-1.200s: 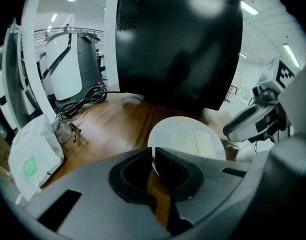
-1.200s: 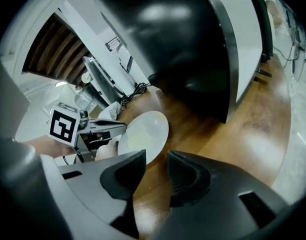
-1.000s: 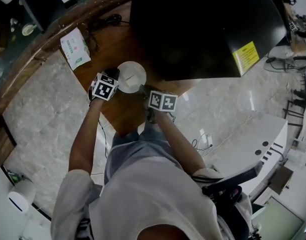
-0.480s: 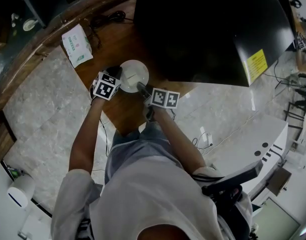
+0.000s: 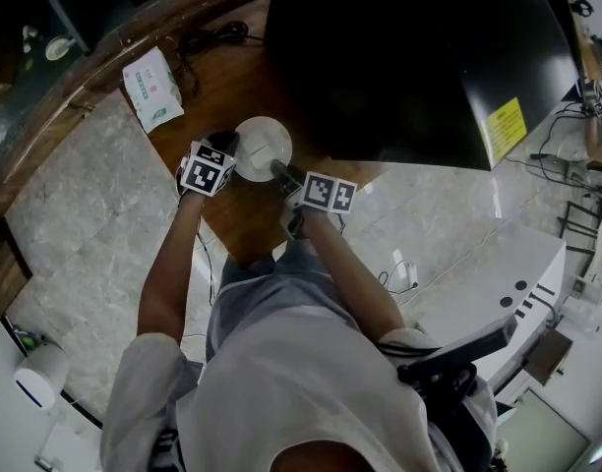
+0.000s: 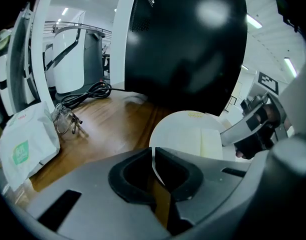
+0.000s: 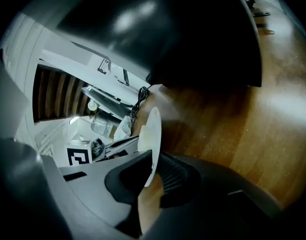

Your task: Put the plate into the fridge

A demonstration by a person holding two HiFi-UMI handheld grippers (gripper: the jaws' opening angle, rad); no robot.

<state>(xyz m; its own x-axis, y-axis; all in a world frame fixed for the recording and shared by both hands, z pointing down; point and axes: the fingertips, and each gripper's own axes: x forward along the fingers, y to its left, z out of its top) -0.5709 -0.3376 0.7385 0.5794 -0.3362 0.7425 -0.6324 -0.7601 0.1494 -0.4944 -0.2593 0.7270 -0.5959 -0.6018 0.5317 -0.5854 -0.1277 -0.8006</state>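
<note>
A white plate (image 5: 261, 147) lies on the brown wooden table (image 5: 237, 219), just in front of the tall black fridge (image 5: 409, 57). My left gripper (image 5: 234, 157) is shut on the plate's left rim; in the left gripper view the thin rim (image 6: 154, 165) sits pinched between the pads. My right gripper (image 5: 279, 172) holds the plate's right side. Its jaws have just been closing, and in the right gripper view the plate (image 7: 153, 134) stands edge-on between the pads, which press on it. The fridge front (image 6: 185, 44) shows closed.
A white packet with green print (image 5: 149, 88) lies at the table's far left, beside a coiled black cable (image 6: 85, 94) and a pair of glasses (image 6: 68, 121). The table's curved edge borders a pale marble floor (image 5: 75, 214). White furniture (image 5: 498, 283) stands at the right.
My right gripper has moved in towards the plate's right rim and its jaws have closed on it. The left gripper has kept its hold on the left rim.
</note>
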